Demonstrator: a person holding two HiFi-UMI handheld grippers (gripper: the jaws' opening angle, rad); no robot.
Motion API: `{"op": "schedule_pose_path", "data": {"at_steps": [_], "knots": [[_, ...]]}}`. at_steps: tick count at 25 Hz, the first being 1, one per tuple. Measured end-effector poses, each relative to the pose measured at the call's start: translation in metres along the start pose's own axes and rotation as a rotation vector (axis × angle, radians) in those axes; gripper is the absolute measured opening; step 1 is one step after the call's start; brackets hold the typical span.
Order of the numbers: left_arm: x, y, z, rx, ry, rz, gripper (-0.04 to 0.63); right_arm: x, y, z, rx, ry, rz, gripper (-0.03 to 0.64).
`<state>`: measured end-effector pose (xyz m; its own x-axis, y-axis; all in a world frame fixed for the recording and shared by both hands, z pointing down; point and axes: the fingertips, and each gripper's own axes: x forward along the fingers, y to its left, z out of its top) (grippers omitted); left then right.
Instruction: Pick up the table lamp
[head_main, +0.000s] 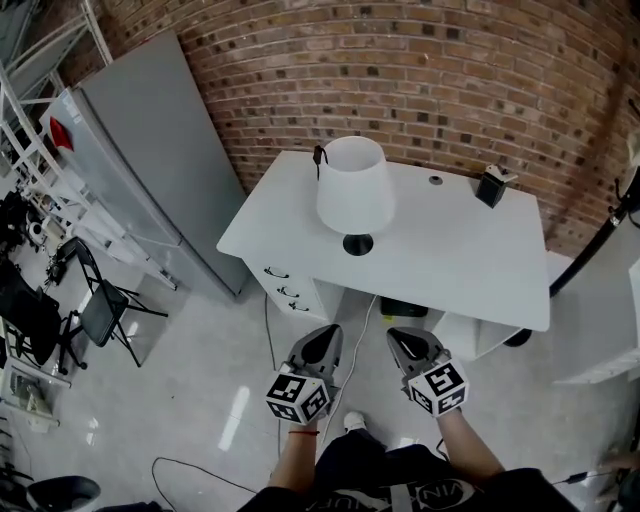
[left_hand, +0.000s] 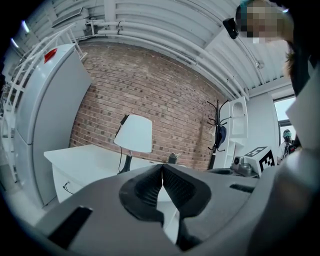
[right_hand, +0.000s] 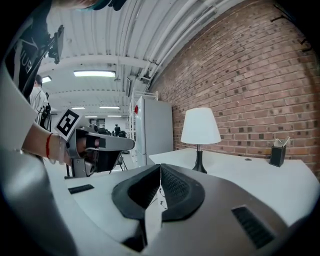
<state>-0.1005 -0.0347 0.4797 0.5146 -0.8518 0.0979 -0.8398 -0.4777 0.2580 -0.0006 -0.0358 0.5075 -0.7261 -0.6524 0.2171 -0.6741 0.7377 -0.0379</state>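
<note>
A: Left gripper (left_hand: 162, 169) and right gripper (right_hand: 160, 172)?
B: Both pressed together, empty, short of the desk (head_main: 450, 265).
A: Lamp (head_main: 354, 185)?
B: Upright on its far left. Only the left gripper view catches a coat rack (left_hand: 216, 127), perhaps holding a bag.

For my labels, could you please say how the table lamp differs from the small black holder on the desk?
The table lamp is tall and white-shaded; the black holder is low and dark. The lamp stands left of centre, the holder near the far right corner. Both rest upright on the white desk.
</note>
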Motion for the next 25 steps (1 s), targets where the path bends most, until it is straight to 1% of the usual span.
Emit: {"op": "schedule_pose_path", "data": {"at_steps": [11, 15, 23, 25], "knots": [[0.045, 0.047, 0.01, -0.012, 0.02, -0.095, 0.009, 0.068, -0.022, 0.005, 0.039, 0.013, -0.047, 0.003], [0.052, 0.056, 0.005, -0.028, 0.028, -0.128, 0.009, 0.081, -0.022, -0.001, 0.046, 0.03, -0.061, 0.003], [0.068, 0.063, -0.006, -0.075, 0.042, -0.162, 0.009, 0.092, -0.036, -0.012, 0.047, 0.065, -0.097, 0.003], [0.073, 0.064, -0.009, -0.086, 0.046, -0.169, 0.009, 0.097, -0.038, -0.015, 0.049, 0.073, -0.095, 0.003]]}}
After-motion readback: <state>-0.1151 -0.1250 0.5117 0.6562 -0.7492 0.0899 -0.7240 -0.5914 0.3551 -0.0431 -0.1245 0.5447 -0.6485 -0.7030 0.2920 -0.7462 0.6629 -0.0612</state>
